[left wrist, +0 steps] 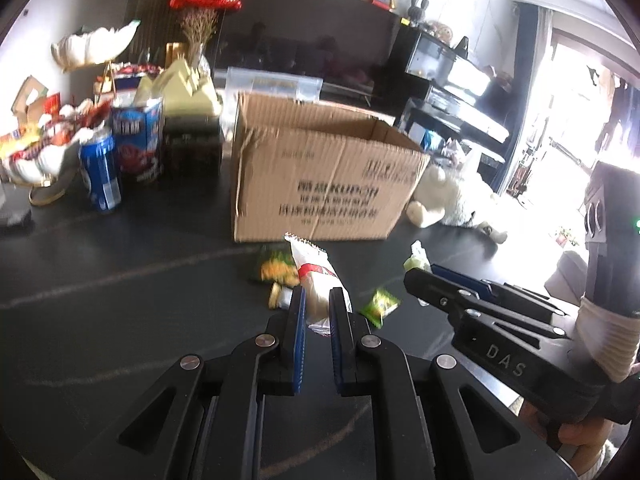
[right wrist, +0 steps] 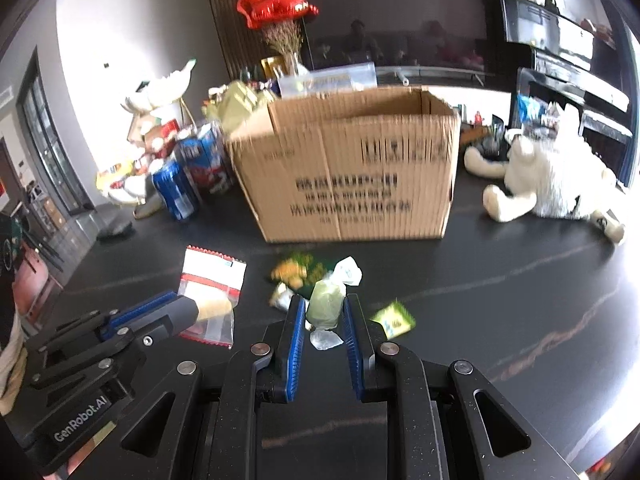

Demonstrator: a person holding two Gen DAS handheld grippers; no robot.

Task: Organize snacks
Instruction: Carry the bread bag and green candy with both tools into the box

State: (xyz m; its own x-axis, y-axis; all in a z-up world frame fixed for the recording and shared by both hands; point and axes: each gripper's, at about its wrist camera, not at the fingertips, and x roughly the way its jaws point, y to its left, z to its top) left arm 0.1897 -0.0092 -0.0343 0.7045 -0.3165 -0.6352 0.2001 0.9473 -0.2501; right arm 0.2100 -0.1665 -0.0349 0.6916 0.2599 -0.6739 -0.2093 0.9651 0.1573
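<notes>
I have a snack in each gripper, both just in front of the box (right wrist: 352, 160): the left gripper (left wrist: 318, 304) has its jaws closed most of the way onto a long white pack (left wrist: 316, 280), and the right gripper (right wrist: 325, 312) is pinched in on a pale green wrapped sweet (right wrist: 326, 304). Both packs look lifted or about to lift off the dark table (right wrist: 520, 300), though I cannot tell for sure whether they are clear of it. I judge this as the pick-up step, with the drop into the box next; that calls for raising both over the near wall, which stands high, and letting go inside. More snacks lie loose in front of the box: a yellow-green bag (right wrist: 298, 272), a small silvery one and a small green packet (right wrist: 394, 320). Left of the box stand a blue can (left wrist: 100, 172) and a blue carton (left wrist: 138, 140); right of it lies a white plush toy (right wrist: 552, 184). The box interior is hidden from me, its print is smeared by blur, and the wrappers' labels are unreadable.
</notes>
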